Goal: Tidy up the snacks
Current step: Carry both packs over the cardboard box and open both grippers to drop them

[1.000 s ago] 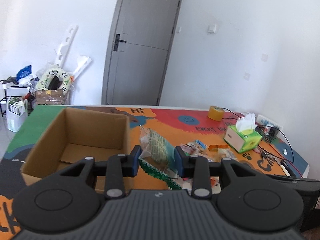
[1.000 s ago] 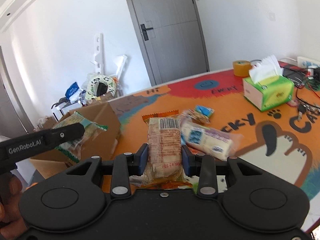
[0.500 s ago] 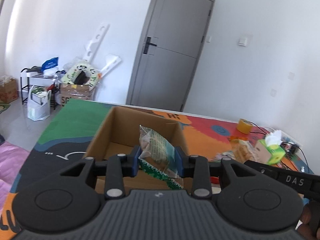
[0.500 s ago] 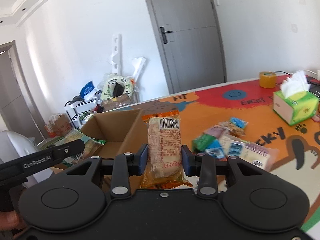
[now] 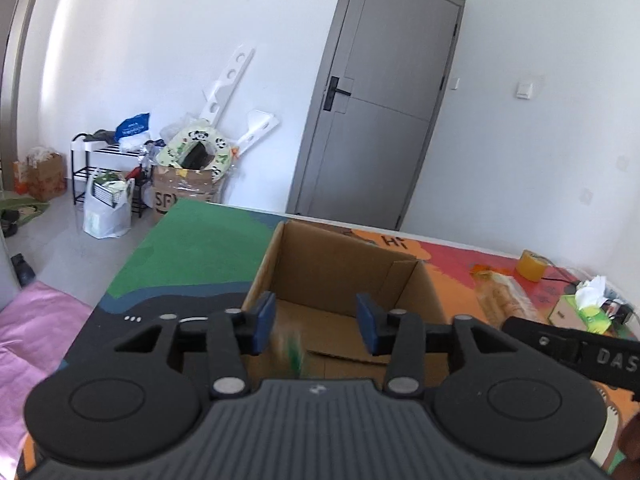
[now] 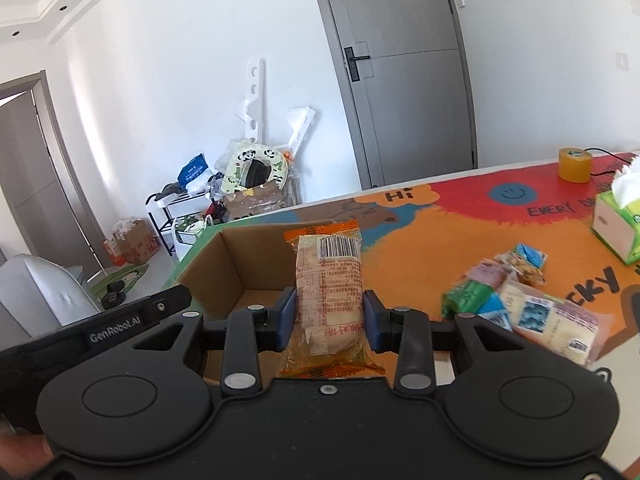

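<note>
My left gripper hangs open above the open cardboard box. A green snack packet shows as a blur below the jaws, falling into the box. My right gripper is shut on an orange-wrapped pastry packet, held upright just right of the box. That packet also shows in the left wrist view. Several loose snack packets lie on the colourful mat to the right.
A green tissue box and a yellow tape roll stand at the table's far right. The left gripper's side crosses the right wrist view. Clutter and a rack stand by the wall beyond the table.
My left gripper has opened and let go of the green snack packet over the box. My right gripper has carried the orange packet closer to the box.
</note>
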`<state>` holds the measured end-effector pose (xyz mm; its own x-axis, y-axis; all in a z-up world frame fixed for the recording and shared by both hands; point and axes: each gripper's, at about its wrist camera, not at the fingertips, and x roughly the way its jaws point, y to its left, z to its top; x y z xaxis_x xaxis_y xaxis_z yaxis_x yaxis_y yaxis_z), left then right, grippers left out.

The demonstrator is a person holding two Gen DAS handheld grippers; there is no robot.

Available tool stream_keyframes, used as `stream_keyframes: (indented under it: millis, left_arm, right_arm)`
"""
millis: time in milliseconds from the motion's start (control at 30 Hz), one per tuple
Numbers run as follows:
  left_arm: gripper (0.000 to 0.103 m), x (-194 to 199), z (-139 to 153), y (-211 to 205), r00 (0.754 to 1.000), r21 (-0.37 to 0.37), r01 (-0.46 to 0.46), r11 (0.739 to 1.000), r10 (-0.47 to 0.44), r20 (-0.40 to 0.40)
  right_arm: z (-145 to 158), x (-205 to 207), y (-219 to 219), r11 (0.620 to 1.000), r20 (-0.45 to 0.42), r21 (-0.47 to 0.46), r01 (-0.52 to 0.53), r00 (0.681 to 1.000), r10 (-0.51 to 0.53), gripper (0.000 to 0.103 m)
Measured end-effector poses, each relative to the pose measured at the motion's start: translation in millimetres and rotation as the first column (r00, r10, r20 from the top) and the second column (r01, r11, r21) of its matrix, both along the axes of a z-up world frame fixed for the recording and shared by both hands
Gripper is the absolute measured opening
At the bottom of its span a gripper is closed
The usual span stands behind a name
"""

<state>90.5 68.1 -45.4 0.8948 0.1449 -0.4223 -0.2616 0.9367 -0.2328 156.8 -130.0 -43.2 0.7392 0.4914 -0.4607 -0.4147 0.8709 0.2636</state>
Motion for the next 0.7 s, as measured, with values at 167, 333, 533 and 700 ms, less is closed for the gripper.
stream_keyframes:
  millis: [167,333,533,700]
  left_arm:
    - [0.059,-9.5,5.5,9.0,1.000,-0.013,-0.023,1.000,0.023,0.014]
    - [0.069,-21.1,10.5,14.6,0.998,-0.014,-0.059,0.998,0.059,0.026]
    - [0.083,-27.4,10.2,17.1,0.997,-0.025,-0.071,0.997,0.071,0.008]
    - [0.089,-23.9,7.1,12.3,0.996,-0.008,-0.084,0.996,0.084,-0.030]
  right_arm:
    - [0.7,2.3,13.6,1.000,-0.001,0.005,-0.029,1.000,0.029,0.036]
    - [0.5,8.1,26.6,0.997,-0.016,0.044,-0.064,0.998,0.064,0.036]
    - [4.2,4.7,26.2,0.996,0.009,0.073,-0.057,0.998,0.057,0.061]
    - [3.7,-2.2,4.4,0.997,0.002,0.075,-0.030,1.000,0.030,0.066]
